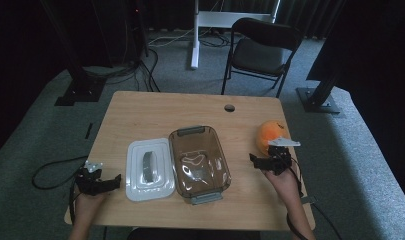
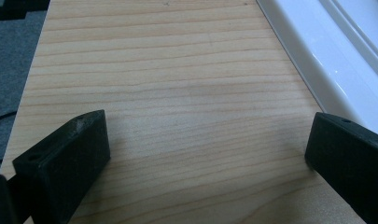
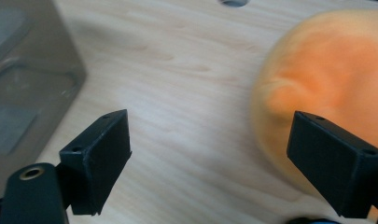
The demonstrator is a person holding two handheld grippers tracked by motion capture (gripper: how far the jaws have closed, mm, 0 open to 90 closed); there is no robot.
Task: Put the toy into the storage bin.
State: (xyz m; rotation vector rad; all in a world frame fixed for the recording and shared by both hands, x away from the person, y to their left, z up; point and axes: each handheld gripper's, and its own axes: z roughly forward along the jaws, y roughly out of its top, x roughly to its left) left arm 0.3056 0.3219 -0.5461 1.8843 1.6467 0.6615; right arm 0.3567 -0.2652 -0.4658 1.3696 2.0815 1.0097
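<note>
My right gripper (image 3: 210, 154) is spread wide, nothing held. The orange plush toy (image 3: 326, 88) sits at right of frame, just beside my far jaw. Looks soft, light, squashy; I'd pinch across its rounded middle.

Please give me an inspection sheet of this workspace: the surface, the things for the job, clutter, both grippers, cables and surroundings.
Surface: wooden table, light grain, with a round hole near the far edge.
Job's things: clear container, open and empty; white lid flat at its left, grey handle up; orange plush toy at the right.
Clutter: nothing seen.
Grippers: left gripper open over bare wood beside the lid; right gripper open, one jaw in front of the toy, holding nothing.
Cables: black cable loops on the floor at the left.
Surroundings: grey carpet, black folding chair, dark curtains.
</note>
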